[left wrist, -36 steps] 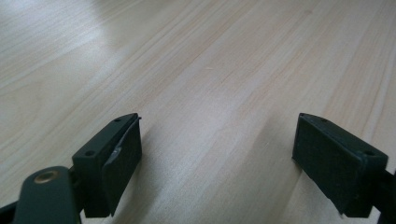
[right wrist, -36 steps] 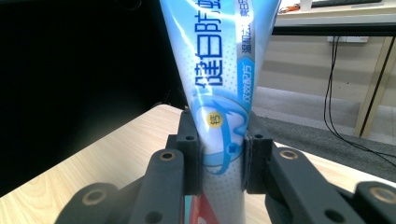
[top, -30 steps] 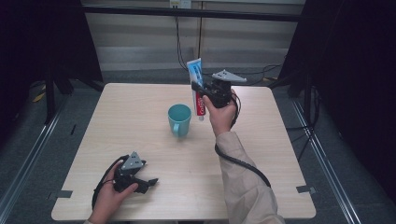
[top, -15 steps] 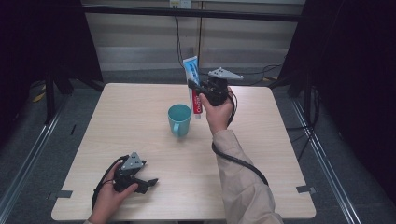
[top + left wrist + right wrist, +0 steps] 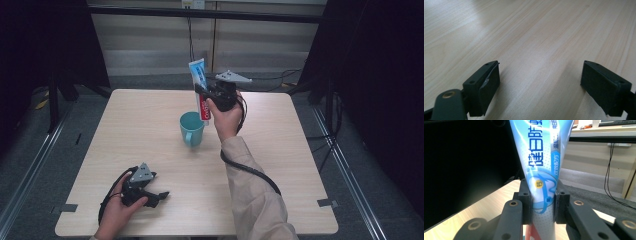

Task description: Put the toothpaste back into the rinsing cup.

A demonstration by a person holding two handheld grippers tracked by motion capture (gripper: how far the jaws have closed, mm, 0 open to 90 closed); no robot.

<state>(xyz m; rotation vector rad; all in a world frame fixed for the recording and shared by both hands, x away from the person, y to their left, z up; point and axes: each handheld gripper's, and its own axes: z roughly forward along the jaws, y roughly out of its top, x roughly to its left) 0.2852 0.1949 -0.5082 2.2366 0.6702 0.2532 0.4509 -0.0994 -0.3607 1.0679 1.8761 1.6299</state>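
Note:
A blue, white and red toothpaste tube (image 5: 199, 87) stands nearly upright in the air, just behind and to the right of a teal mug (image 5: 191, 128) at the table's middle. My right gripper (image 5: 204, 95) is shut on the tube's middle. In the right gripper view the jaws squeeze the tube (image 5: 543, 172) from both sides. My left gripper (image 5: 159, 196) rests low over the wooden table (image 5: 280, 165) near its front left corner, open. In the left gripper view nothing lies between its fingertips (image 5: 486, 85), just bare wood.
Black cables (image 5: 247, 170) trail from both grippers across the table. Dark curtains and a metal frame rail stand behind the table's far edge.
The right gripper has carried the toothpaste tube a little to the left, closer to above the mug. The left gripper has stayed still.

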